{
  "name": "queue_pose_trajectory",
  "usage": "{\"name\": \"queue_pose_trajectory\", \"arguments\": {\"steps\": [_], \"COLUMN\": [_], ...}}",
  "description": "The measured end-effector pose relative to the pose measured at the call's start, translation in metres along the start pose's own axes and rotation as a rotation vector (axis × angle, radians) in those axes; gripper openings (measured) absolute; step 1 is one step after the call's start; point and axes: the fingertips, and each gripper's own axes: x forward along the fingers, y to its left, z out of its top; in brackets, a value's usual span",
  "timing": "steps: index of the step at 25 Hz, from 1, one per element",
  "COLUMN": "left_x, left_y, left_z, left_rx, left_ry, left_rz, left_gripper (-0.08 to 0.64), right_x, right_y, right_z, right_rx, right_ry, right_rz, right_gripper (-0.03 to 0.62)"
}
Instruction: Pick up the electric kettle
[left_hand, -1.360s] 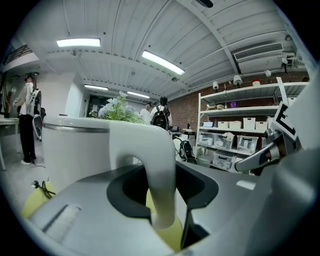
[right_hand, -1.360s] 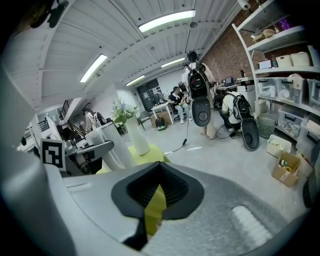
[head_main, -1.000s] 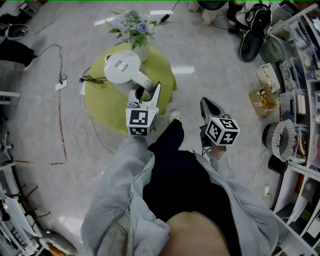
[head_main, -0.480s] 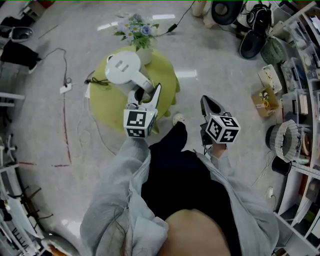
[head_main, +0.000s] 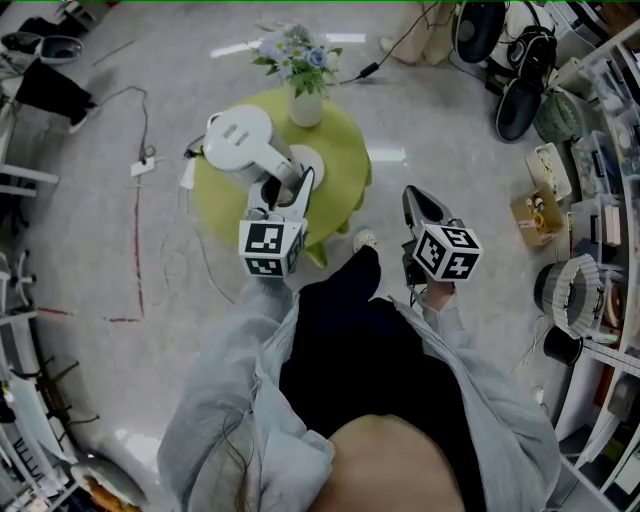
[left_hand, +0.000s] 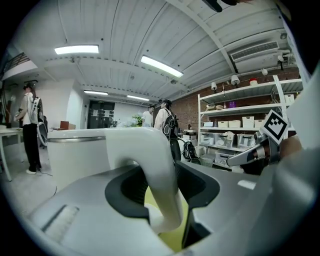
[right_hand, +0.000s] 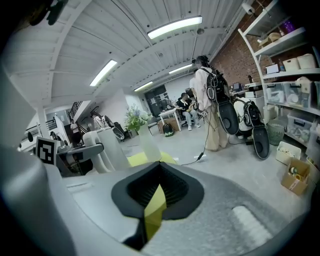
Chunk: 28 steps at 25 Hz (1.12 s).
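Note:
The white electric kettle (head_main: 240, 143) hangs over the left part of the round yellow-green table (head_main: 345, 150). My left gripper (head_main: 288, 186) is shut on the kettle's curved handle (head_main: 283, 165). In the left gripper view the white handle (left_hand: 152, 165) runs down between the dark pads, with the kettle body (left_hand: 75, 155) just beyond. The kettle's round white base (head_main: 318, 160) lies bare on the table beside it. My right gripper (head_main: 412, 200) hangs off the table's right edge, jaws together, holding nothing. The right gripper view shows only table colour through the slit between its pads (right_hand: 157, 192).
A white vase of flowers (head_main: 304, 103) stands at the table's far edge. Cables (head_main: 140, 165) trail over the floor at left. Shelving (head_main: 605, 150), a cardboard box (head_main: 535, 210) and a round basket (head_main: 572, 290) line the right side. People stand further off in the room (right_hand: 207, 100).
The left gripper has carried the kettle a little up and to the left over the table, and the white base now shows uncovered. The right gripper has barely shifted.

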Motion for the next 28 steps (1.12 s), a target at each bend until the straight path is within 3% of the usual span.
{"name": "queue_pose_trajectory", "arguments": {"steps": [18, 28], "left_x": [-0.097, -0.135], "left_y": [0.073, 0.074], "left_z": [-0.03, -0.039], "left_rx": [-0.068, -0.1], "left_ry": [0.043, 0.051], "left_rz": [0.26, 0.312], "left_gripper": [0.186, 0.186], "right_x": [0.047, 0.058], "right_y": [0.067, 0.097], "right_z": [0.005, 0.006], "right_rx": [-0.108, -0.205], "right_ry": [0.047, 0.053], "right_rz": [0.167, 0.227], "right_gripper": [0.002, 0.002]}}
